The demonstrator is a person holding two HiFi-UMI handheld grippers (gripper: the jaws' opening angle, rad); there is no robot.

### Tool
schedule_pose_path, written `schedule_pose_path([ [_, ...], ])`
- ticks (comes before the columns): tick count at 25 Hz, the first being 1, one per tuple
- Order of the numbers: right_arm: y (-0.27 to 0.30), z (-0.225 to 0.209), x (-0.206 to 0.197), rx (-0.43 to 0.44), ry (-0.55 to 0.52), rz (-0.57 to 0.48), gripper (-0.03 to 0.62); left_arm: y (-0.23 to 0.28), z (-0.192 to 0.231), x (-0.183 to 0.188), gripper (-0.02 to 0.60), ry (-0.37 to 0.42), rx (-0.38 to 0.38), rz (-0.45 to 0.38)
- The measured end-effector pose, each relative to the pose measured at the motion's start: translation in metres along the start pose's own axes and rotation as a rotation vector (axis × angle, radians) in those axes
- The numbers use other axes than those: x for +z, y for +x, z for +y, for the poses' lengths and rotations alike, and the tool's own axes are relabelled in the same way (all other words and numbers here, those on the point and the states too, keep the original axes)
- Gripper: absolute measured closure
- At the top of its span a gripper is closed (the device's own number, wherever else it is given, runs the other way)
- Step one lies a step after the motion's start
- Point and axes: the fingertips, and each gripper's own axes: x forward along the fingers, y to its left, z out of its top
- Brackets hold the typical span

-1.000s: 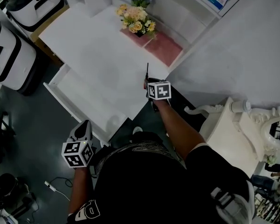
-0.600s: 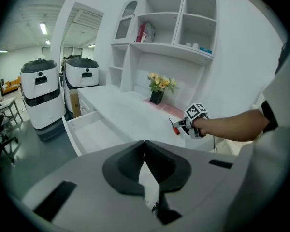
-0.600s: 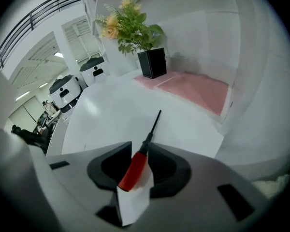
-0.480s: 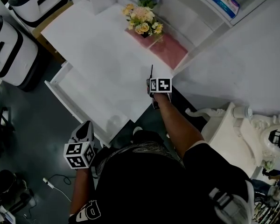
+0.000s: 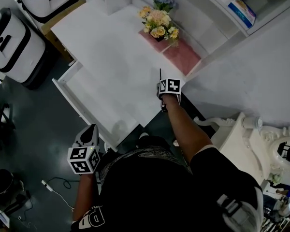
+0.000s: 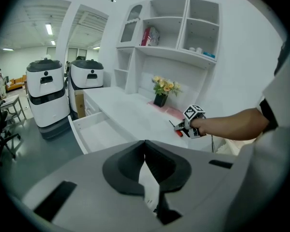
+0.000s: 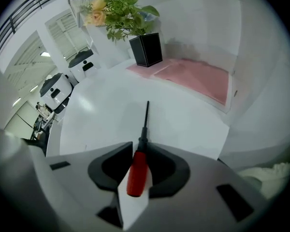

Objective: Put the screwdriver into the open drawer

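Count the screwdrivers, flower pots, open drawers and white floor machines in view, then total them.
Screwdriver: 1
Flower pot: 1
Open drawer: 1
White floor machines: 2
Total: 5

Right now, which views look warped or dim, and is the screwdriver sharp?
Both gripper views are fisheye, with dark round corners; the right gripper view shows the screwdriver sharp; the head view is dim, the floor dark.
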Motion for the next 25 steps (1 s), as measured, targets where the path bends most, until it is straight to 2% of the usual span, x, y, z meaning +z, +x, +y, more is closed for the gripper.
schedule_pose_path([
  [5, 0.000, 0.004, -0.001, -0.002, -0.006, 0.004, 0.497, -0.013, 0.018, -0.002, 0.566, -0.012, 0.024, -0.012],
  [10, -0.004, 0.009, -0.005, 0.022, 0.042, -0.006, 0.499, -0.022, 0.030, -0.002, 0.566, -0.014, 0.031, -0.022],
  [17, -0.020, 0.018, -0.009, 0.057, 0.100, -0.051, 0.500, -0.027, 0.035, -0.001, 0.566, -0.003, -0.002, -0.026],
  [25, -0.046, 0.024, -0.020, 0.056, 0.142, -0.107, 0.499, -0.030, 0.038, -0.003, 0.566, 0.029, -0.054, -0.017],
])
